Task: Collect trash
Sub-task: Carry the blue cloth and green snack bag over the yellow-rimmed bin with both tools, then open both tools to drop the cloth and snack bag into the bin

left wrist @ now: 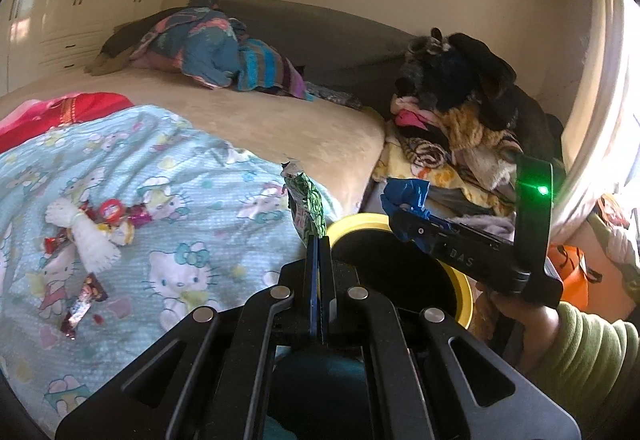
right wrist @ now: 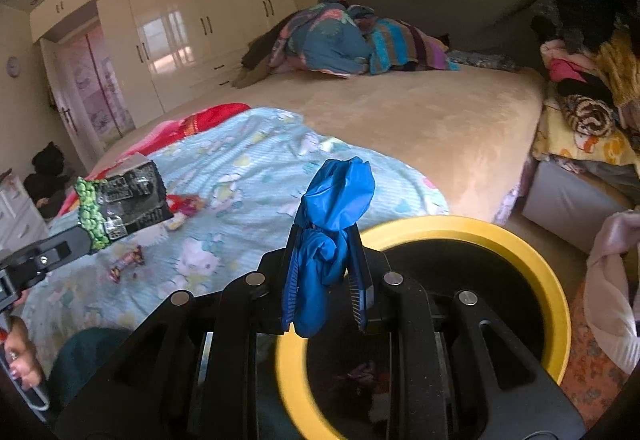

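Observation:
My left gripper is shut on a green snack wrapper that stands up from its tips, just left of a yellow-rimmed black bin. In the right wrist view my right gripper is shut on a crumpled blue plastic piece, held over the near left rim of the bin. The right gripper with the blue piece hangs above the bin's far side in the left wrist view. In the right wrist view the left gripper with the green wrapper is at the far left.
More wrappers and a small white cloth toy lie on the light blue cartoon sheet of the bed. Piled clothes stand to the right of the bed. A wall of wardrobes is beyond. A hand in a green sleeve holds the right gripper.

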